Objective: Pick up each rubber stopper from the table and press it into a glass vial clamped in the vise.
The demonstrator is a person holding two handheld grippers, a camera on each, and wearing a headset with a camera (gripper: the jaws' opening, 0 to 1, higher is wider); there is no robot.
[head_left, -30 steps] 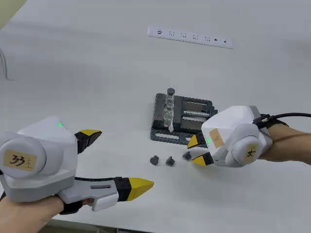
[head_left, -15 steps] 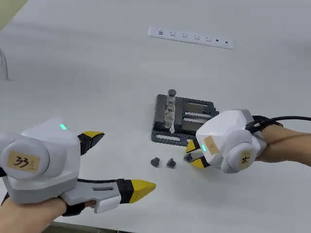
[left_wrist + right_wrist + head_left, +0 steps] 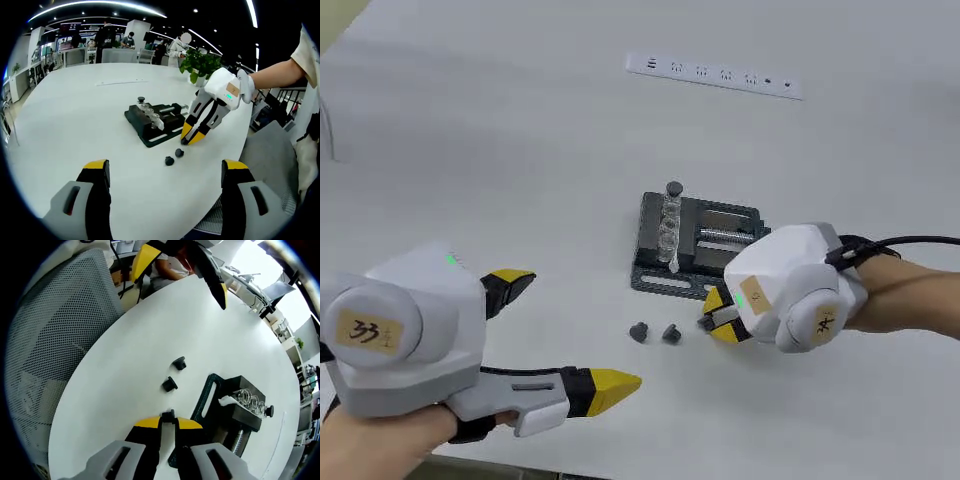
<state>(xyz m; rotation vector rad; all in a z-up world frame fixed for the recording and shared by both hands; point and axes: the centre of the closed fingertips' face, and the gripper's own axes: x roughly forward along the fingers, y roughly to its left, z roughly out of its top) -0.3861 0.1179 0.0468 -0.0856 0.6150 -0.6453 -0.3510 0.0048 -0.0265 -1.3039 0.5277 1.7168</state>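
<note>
A black vise [image 3: 705, 250] holds a row of glass vials [image 3: 667, 228]; the far vial carries a dark stopper [image 3: 673, 188]. In front of it, two loose rubber stoppers [image 3: 639, 331] [image 3: 671, 333] lie on the white table. My right gripper [image 3: 718, 316] is low at the vise's front edge, shut on a third stopper [image 3: 705, 322]. The right gripper view shows that stopper [image 3: 167, 415] pinched between the yellow tips, with the vise [image 3: 225, 405] just beyond. My left gripper [image 3: 565, 335] hovers open at the near left, holding nothing, well short of the loose stoppers [image 3: 169, 160].
A white power strip [image 3: 713, 76] lies at the far side of the table. The table's near edge [image 3: 720, 462] runs just below the grippers. A grey mesh chair [image 3: 50, 330] stands beyond that edge. People and plants are in the room behind [image 3: 200, 62].
The right gripper has dropped slightly towards the table and its jaws have shut on the stopper nearest the vise. The left gripper has stayed about where it was.
</note>
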